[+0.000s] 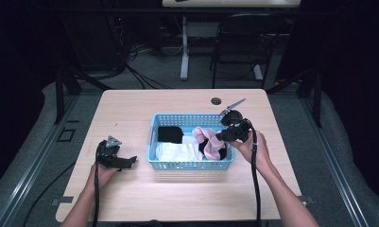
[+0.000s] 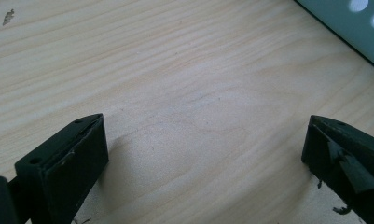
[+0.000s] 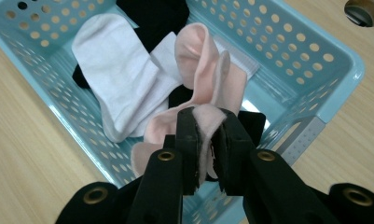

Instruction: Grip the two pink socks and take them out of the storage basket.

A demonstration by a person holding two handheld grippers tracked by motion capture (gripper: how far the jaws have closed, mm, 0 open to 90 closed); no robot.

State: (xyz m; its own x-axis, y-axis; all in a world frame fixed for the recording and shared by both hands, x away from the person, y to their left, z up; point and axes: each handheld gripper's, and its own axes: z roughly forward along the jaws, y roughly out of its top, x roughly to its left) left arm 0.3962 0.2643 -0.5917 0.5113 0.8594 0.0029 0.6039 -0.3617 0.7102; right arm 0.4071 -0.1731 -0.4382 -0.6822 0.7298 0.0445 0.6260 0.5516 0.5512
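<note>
The pink sock (image 3: 208, 74) is pinched in the right gripper's (image 3: 206, 154) closed fingers (image 3: 187, 140), part lifted over the blue basket (image 3: 336, 70); white (image 3: 117, 74) and black socks (image 3: 152, 14) lie inside, likely yet to be taken. The left gripper (image 2: 203, 154) rests open on the wooden table (image 1: 187, 194); a dark room with a chair (image 1: 244, 38) lies beyond.

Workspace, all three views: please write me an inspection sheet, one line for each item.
Surface: light wood table, one grommet hole.
Job's things: blue basket holding white sock, black sock, pink sock.
Clutter: nothing seen.
Grippers: right tongs shut on pink sock; left tongs open over bare wood.
Cables: one trails from each gripper.
Surroundings: dark floor, chair, second table's leg.
</note>
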